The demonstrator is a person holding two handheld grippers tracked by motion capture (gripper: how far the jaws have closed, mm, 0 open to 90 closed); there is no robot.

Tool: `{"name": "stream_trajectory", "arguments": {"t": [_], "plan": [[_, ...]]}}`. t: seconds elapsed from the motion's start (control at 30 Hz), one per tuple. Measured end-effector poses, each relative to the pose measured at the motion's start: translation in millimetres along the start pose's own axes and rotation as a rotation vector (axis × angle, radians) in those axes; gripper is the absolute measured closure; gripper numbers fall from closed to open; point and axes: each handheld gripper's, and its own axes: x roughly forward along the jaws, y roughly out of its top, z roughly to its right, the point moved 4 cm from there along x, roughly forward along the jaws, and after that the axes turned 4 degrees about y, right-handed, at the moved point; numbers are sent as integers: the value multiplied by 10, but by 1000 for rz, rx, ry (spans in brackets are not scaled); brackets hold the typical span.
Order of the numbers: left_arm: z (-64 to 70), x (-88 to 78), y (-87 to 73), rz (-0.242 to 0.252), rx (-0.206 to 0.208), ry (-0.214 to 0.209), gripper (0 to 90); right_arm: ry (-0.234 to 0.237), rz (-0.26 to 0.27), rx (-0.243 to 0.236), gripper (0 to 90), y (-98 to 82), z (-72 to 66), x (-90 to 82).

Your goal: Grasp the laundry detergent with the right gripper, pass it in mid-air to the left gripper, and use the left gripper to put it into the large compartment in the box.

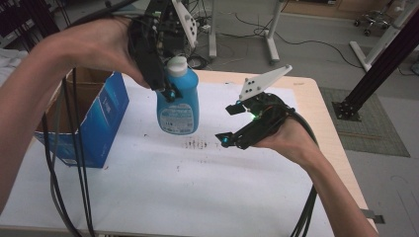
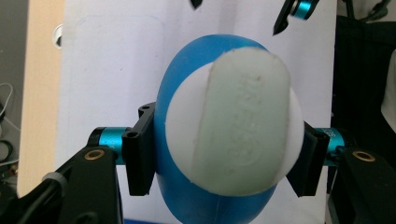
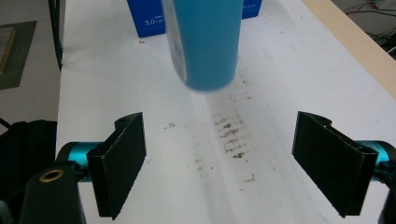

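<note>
A blue detergent bottle (image 1: 178, 106) with a white cap (image 1: 177, 64) hangs upright in the air above the table. My left gripper (image 1: 168, 91) is shut on its neck from above. In the left gripper view the cap (image 2: 243, 121) faces the camera and the black pads (image 2: 140, 156) press the blue body (image 2: 177, 74) on both sides. To the bottle's right and slightly lower, my right gripper (image 1: 226, 124) is open and holds nothing. In the right gripper view its jaws (image 3: 219, 163) stand wide apart, and the bottle's lower end (image 3: 205, 42) hangs ahead of them.
An open blue cardboard box (image 1: 99, 123) stands at the table's left; its front (image 3: 144, 16) shows behind the bottle. White sheeting (image 1: 197, 187) covers the wooden table, with dark smudges (image 1: 197, 143) below the bottle. Black cables (image 1: 69, 173) trail down on the left.
</note>
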Motion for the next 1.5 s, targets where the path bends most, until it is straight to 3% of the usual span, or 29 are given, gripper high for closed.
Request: {"name": "stream_trajectory", "arguments": {"t": [0.13, 0.37, 0.47, 0.6, 0.77, 1.0, 1.23, 1.5], "plan": [[-106, -265, -139, 3, -65, 30, 378, -14, -56, 17, 126, -81, 8, -80], [-308, -816, -526, -15, -218, 129, 378, -130, -267, 34, 126, -311, 67, -273], [-355, -982, -726, -32, -279, 159, 378, -161, -362, 68, 126, -433, 110, -367], [-388, -1144, -1022, -52, -355, 190, 378, -178, -428, 104, 126, -556, 150, -455], [-422, -1274, -1377, -108, -438, 223, 379, -200, -454, 118, 126, -661, 169, -533], [-447, -1317, -1714, -132, -551, 236, 378, -215, -452, 143, 126, -724, 214, -596], [-459, -1143, -1917, -136, -676, 230, 378, -222, -466, 150, 126, -754, 229, -590], [-436, -832, -1977, -147, -676, 212, 378, -231, -470, 151, 126, -774, 229, -571]]}}
